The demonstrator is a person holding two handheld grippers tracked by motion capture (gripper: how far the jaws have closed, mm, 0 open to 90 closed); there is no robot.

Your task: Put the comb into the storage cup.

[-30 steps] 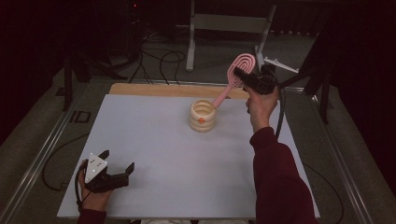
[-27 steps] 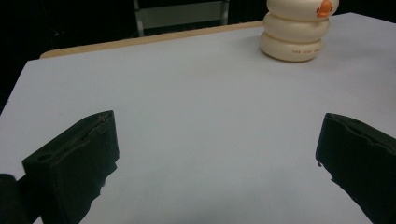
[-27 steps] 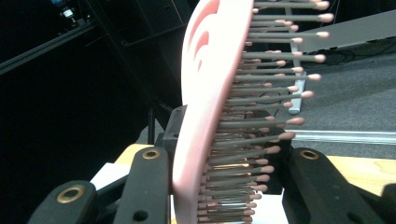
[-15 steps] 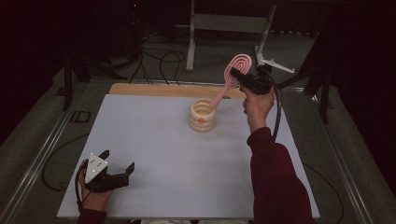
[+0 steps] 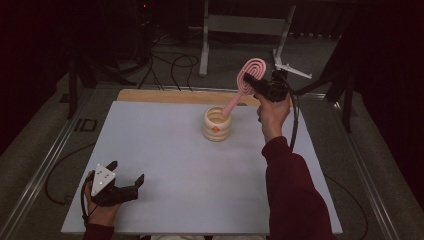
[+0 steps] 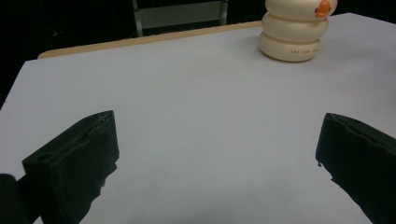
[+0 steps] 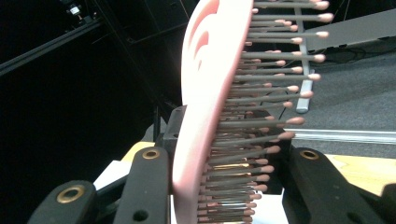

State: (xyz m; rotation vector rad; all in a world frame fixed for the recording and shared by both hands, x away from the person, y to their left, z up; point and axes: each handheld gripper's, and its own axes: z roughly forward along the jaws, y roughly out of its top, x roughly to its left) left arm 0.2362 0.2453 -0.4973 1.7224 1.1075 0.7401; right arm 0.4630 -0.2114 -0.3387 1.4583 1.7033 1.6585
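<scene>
Up in the upper right of the high view, the pink hairbrush (image 5: 248,80) slants down-left, handle tip dipping into the cream ringed holder (image 5: 217,124) mid-frame. Right gripper (image 5: 260,86) is clamped on the brush head, so it's the nearer hand. Left gripper (image 5: 127,184) sits wide open, empty, lower left on the surface (image 5: 165,160).

One pink hairbrush (image 5: 248,77), bristles seen side-on in the right gripper view. One cream ringed holder (image 5: 217,124) with an orange mark. Two handheld grippers: left gripper (image 5: 125,175), right gripper (image 5: 263,87). One white table (image 5: 165,165). One wooden board (image 5: 165,96) along the far edge.
</scene>
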